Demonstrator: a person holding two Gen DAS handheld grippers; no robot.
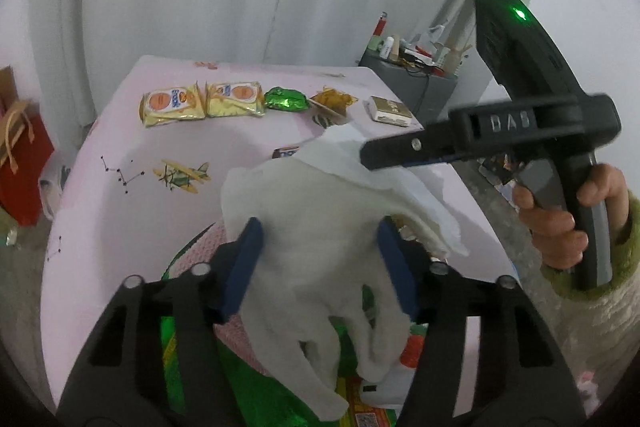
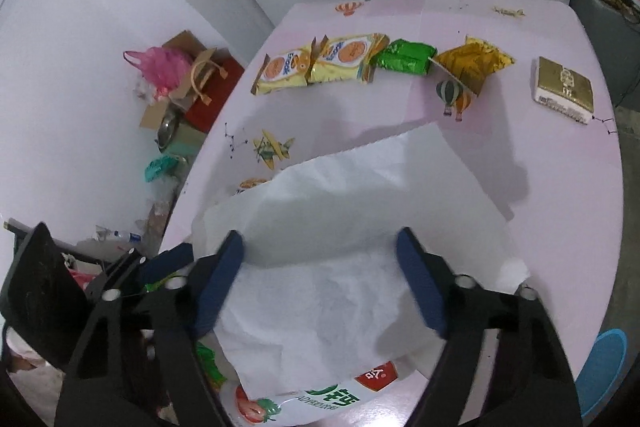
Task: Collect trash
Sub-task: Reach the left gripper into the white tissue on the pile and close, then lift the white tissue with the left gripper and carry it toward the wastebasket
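A crumpled white tissue (image 1: 320, 227) lies bunched between the blue pads of my left gripper (image 1: 320, 259), which press on its sides; one end droops over a pile of wrappers (image 1: 256, 399) below. My right gripper (image 1: 368, 157) reaches in from the right, a hand on its handle, its tip at the tissue's far edge. In the right wrist view the tissue (image 2: 340, 227) spreads wider than my right gripper (image 2: 320, 279), whose jaws stand apart around it. A strawberry drink carton (image 2: 320, 395) lies under the tissue.
On the pink table (image 2: 520, 147) sit two yellow snack packs (image 2: 316, 63), a green wrapper (image 2: 404, 57), a gold wrapper (image 2: 472, 61) and a gold box (image 2: 564, 89) along the far side. Bags and clutter (image 2: 180, 79) lie on the floor at the left. A grey stand (image 1: 408, 75) stands behind.
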